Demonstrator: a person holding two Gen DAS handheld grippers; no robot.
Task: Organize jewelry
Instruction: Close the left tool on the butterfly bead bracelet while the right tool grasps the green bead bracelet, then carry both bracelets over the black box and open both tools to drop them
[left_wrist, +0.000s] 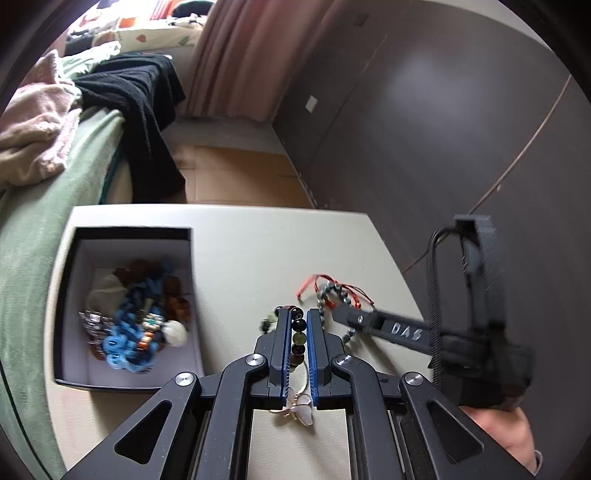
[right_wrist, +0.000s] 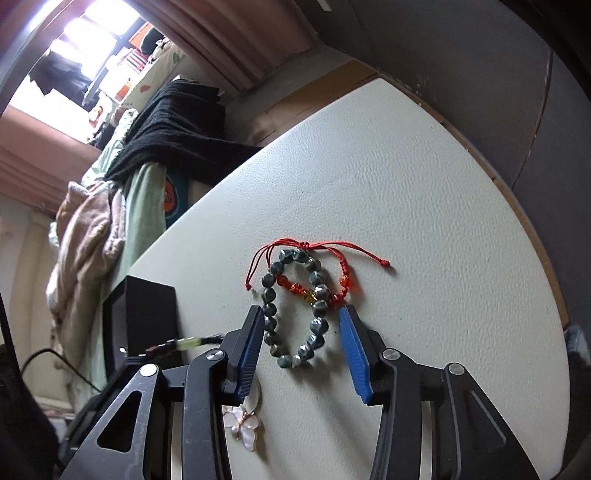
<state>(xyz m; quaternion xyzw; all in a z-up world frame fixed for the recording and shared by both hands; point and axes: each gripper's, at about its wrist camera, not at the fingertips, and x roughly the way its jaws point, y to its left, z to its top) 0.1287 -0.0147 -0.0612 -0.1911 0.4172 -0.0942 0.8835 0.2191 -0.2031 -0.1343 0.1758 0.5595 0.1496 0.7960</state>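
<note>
1. The open black box (left_wrist: 125, 236) at the worktop's (left_wrist: 258, 251) left edge holds a heap of jewelry (left_wrist: 136, 325).
2. Left tongs (left_wrist: 298, 325) grip a dark beaded bracelet (left_wrist: 298, 338).
3. Right tongs (right_wrist: 301, 332) stand open around a grey beaded bracelet (right_wrist: 317, 325), which crosses a red cord bracelet (right_wrist: 306, 245).
4. A butterfly pendant (right_wrist: 245, 424) lies near them; bare worktop lies beyond.

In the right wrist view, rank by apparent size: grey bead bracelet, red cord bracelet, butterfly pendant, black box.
1. black box, though partly hidden
2-3. red cord bracelet and grey bead bracelet: similar extent, too close to rank
4. butterfly pendant, smallest despite lying nearest the camera
</note>
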